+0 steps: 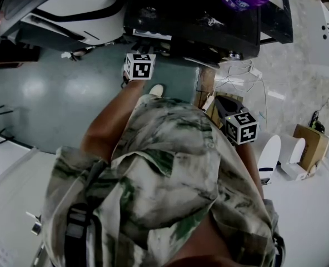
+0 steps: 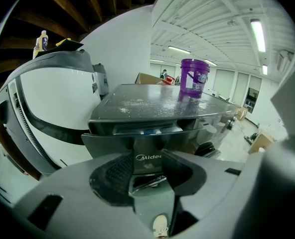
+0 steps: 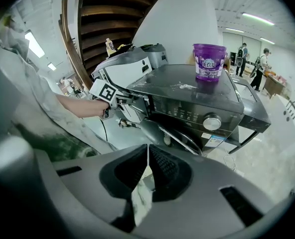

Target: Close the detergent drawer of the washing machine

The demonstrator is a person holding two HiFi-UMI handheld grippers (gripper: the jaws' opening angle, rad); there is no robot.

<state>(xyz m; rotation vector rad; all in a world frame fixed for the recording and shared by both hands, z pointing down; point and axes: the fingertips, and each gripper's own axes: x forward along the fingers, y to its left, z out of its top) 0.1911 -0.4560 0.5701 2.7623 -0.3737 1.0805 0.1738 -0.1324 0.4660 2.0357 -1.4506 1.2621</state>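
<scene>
Left gripper view — purple tub [image 2: 193, 78] atop washer [image 2: 152, 106], detergent drawer [image 2: 107, 142] out

My shirt [image 1: 170, 166] is short-sleeved camouflage, pale with green blotches, a black strap [image 1: 75, 232] over it. My left gripper [image 2: 147, 166] and right gripper [image 3: 147, 156] are grey plastic with black ribbed pads [image 2: 112, 173], each bearing a white cube [image 1: 139, 67] printed with black square markers.

- Tub [image 2: 193, 78] on top of washing machine [image 2: 162, 103], toward its far right.
- Detergent drawer [image 2: 112, 142] juts from the machine's upper front; left gripper [image 2: 146, 171] just before it.
- Second machine [image 2: 48, 108] left of the washer, bottle [image 2: 41, 41] on it.
- Right gripper [image 3: 147, 171] farther back, right of the left one.
</scene>
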